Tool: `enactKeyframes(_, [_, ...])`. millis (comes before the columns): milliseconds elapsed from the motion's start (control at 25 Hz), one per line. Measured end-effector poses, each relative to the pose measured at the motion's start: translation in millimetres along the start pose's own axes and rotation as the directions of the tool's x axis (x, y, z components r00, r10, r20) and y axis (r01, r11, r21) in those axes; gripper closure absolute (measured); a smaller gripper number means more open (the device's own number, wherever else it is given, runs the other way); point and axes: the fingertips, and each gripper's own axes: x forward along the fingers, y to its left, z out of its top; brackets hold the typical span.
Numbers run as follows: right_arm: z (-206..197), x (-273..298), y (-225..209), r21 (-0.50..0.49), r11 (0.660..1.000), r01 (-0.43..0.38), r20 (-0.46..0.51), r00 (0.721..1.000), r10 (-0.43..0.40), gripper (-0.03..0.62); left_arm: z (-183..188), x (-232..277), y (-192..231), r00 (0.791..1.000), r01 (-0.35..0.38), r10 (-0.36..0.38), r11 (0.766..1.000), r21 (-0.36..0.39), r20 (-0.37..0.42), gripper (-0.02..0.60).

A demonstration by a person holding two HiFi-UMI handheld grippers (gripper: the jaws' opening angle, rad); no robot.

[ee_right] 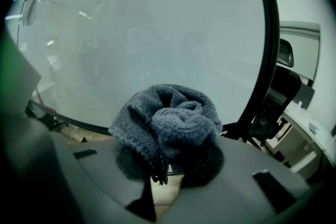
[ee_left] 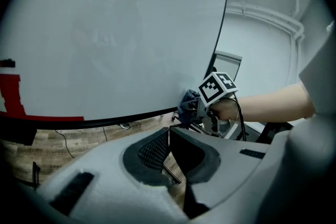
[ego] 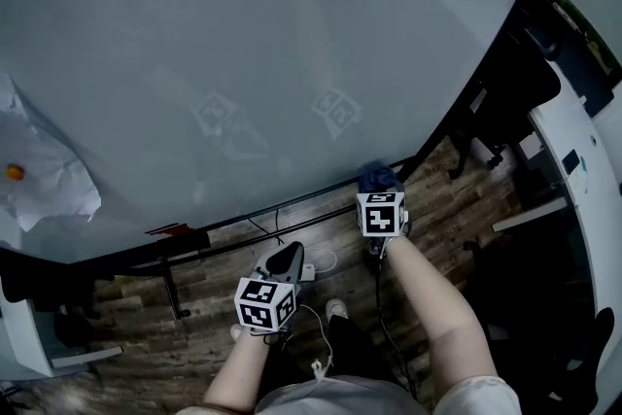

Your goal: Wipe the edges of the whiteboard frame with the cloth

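Cloth (ee_right: pixel 168 115) clamped in R gripper (ee_right: pixel 167 161) fingers at frame (ee_right: pixel 269 44) by chair (ee_right: pixel 286 86); L fingers (ee_left: pixel 151 152) together.

open floor (ego: pixel 126 345) under frame (ego: pixel 311 194); stand leg (ego: pixel 172 289) blocks left.

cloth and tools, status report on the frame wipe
Right tool shut on cloth. Left tool shut, empty, off the board. Cloth at bottom frame, near right corner. Red tape farther left along that edge.
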Motion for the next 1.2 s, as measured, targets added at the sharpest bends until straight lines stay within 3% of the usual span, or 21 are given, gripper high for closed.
enactKeyframes(400, [1, -3, 74, 0.034, 0.999, 0.039, -0.062, 0.997, -0.037, 0.517, 6, -69, 63, 0.996, -0.079, 0.081, 0.995, -0.056, 0.028, 0.558])
enactKeyframes(880, [-7, -15, 197, 0.034, 0.998, -0.047, -0.099, 0.994, 0.050, 0.517, 5, -135, 123, 0.990, -0.120, 0.128, 0.986, -0.112, 0.065, 0.558])
enactKeyframes(1080, [-6, -17, 243, 0.081, 0.995, -0.061, -0.090, 0.994, 0.069, 0.517, 3, -162, 152, 0.988, -0.127, 0.136, 0.984, -0.124, 0.072, 0.558])
enactKeyframes(1200, [-9, -19, 263, 0.178, 0.983, -0.051, -0.109, 0.991, 0.071, 0.517, -3, -180, 170, 0.987, -0.132, 0.143, 0.982, -0.132, 0.072, 0.558])
